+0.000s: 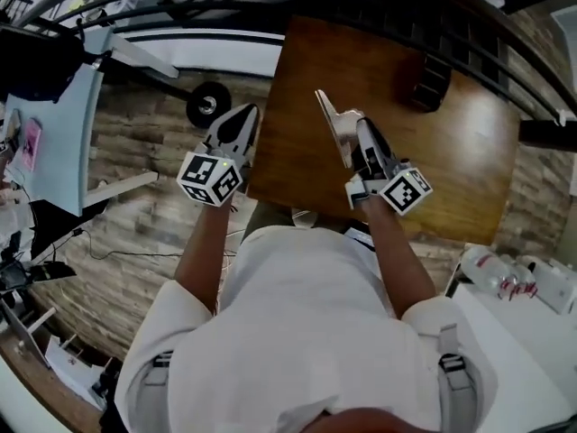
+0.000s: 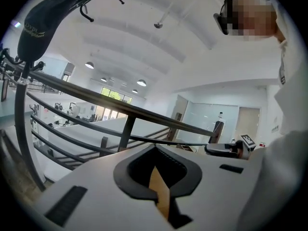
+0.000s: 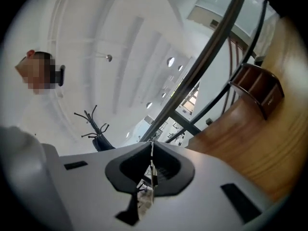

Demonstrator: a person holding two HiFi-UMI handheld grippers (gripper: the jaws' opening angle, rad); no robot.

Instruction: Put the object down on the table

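A brown wooden table lies ahead of me, and a dark brown box-like object rests on its far right part. In the right gripper view that object stands upright on the table, well ahead of the jaws. My right gripper hovers over the table's near left part, jaws pressed together with nothing recognisable between them. My left gripper is held just off the table's left edge, over the floor. It is shut and holds nothing that I can see.
A black railing runs behind the table. A light blue desk and a black wheel are at the left. A white table with bottles is at the lower right. A coat stand with a dark cap rises at the left.
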